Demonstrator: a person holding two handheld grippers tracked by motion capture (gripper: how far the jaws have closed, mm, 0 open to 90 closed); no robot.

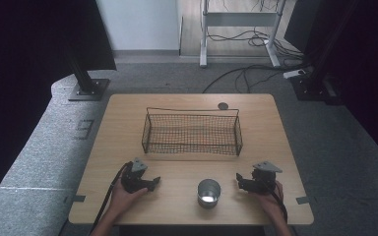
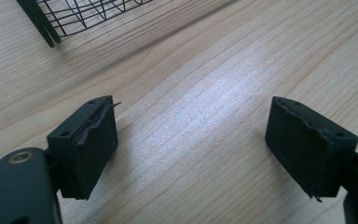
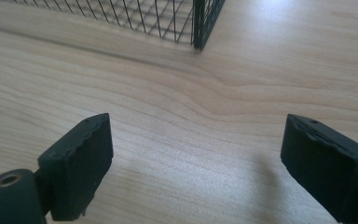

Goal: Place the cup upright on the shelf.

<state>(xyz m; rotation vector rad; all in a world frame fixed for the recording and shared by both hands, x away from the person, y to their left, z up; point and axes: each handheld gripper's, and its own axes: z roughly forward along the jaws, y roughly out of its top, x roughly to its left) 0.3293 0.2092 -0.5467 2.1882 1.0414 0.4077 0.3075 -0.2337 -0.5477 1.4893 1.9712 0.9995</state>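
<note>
While both jaws gape empty, I see the metal cup (image 1: pixel 208 192) between them untouched, the wire basket (image 1: pixel 192 132) ahead unfilled.

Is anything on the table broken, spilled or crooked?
Nothing stands out. The metal cup stands upright between the left gripper and the right gripper, both open and empty. The wire basket sits level on the table, with nothing spilled.

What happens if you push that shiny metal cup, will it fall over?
The metal cup stands upright on the table, squat and wide-mouthed, so it would probably slide rather than tip. It looks thin-walled, likely light. Its shiny wall may be slippery for the jaws.
</note>
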